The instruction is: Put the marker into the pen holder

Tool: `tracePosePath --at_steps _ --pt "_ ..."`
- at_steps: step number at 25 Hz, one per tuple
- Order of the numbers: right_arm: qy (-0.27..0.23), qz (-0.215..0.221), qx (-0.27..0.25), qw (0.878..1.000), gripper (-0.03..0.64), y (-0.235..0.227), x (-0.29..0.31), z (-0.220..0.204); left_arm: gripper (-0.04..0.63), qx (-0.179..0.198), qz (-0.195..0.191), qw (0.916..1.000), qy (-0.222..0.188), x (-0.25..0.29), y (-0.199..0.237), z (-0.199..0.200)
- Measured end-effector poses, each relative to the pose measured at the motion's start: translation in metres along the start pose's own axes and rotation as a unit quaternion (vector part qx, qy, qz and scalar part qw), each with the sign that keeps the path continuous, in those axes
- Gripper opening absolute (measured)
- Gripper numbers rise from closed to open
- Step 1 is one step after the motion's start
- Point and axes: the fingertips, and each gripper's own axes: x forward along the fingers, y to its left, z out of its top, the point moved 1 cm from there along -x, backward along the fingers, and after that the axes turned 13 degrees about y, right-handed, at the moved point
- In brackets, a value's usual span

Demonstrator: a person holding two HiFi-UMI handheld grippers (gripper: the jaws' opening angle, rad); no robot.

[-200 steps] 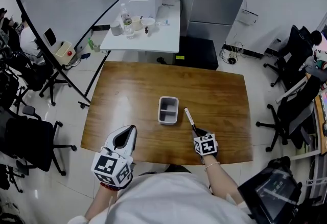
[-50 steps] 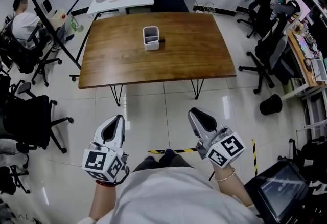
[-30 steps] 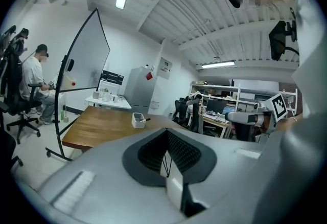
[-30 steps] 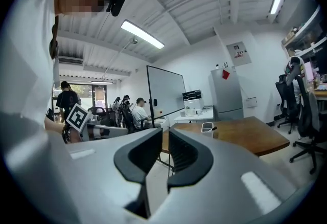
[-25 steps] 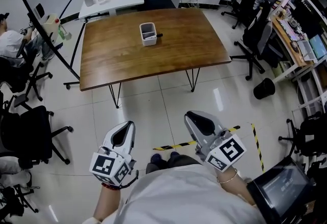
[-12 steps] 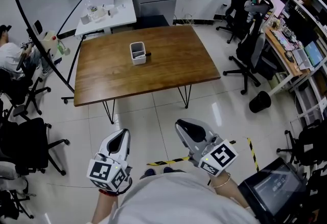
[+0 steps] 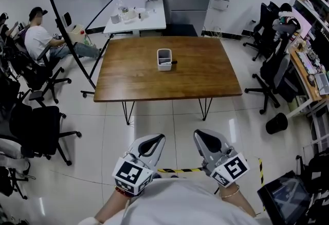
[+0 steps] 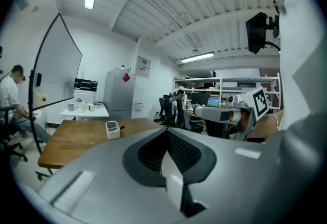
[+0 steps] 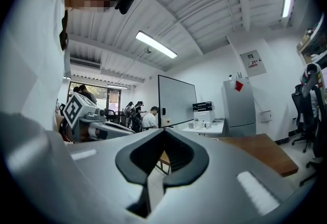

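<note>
Both grippers hang low in front of me, well short of the work. The left gripper (image 7: 156, 141) has its jaws together at the tips, with only the oval hollow behind them showing in the left gripper view. The right gripper (image 7: 202, 136) is closing, its tips already meeting and nothing between them. The two sit side by side and apart, above the floor (image 7: 169, 121), just ahead of a strip of yellow-and-black tape (image 7: 180, 170).

A broad run of pale tile lies between me and the near edge of the tabletop (image 7: 205, 77).

The pen holder (image 7: 164, 59) stands upright near the middle of the wood, a little toward the far edge, with bare wood on every side of it. The marker (image 7: 174, 62) is in it, its dark end poking over the right rim.

Around the tabletop the room narrows. Black office chairs (image 7: 36, 126) crowd the left and more chairs (image 7: 272, 72) stand at the right. A black bin (image 7: 276, 124) sits near the right front corner, and a white desk (image 7: 136, 16) is just beyond the far edge. A seated person (image 7: 38, 39) is at the far left.
</note>
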Motion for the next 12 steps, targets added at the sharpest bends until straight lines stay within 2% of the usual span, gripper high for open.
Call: tracePosePath --at_steps 2,6,12 --pt "0.004 0.004 -0.003 1.0 0.0 -0.001 -0.001 -0.001 0.003 -0.014 0.009 0.9999 0.002 0.001 0.003 0.0" --pt "0.007 0.0 -0.008 1.0 0.0 -0.004 -0.006 -0.003 0.003 -0.001 0.013 0.9999 -0.006 0.001 -0.001 0.008" --pt "0.016 -0.003 -0.007 1.0 0.0 -0.003 -0.015 -0.009 0.003 -0.008 0.019 0.9998 -0.001 -0.001 -0.002 0.002"
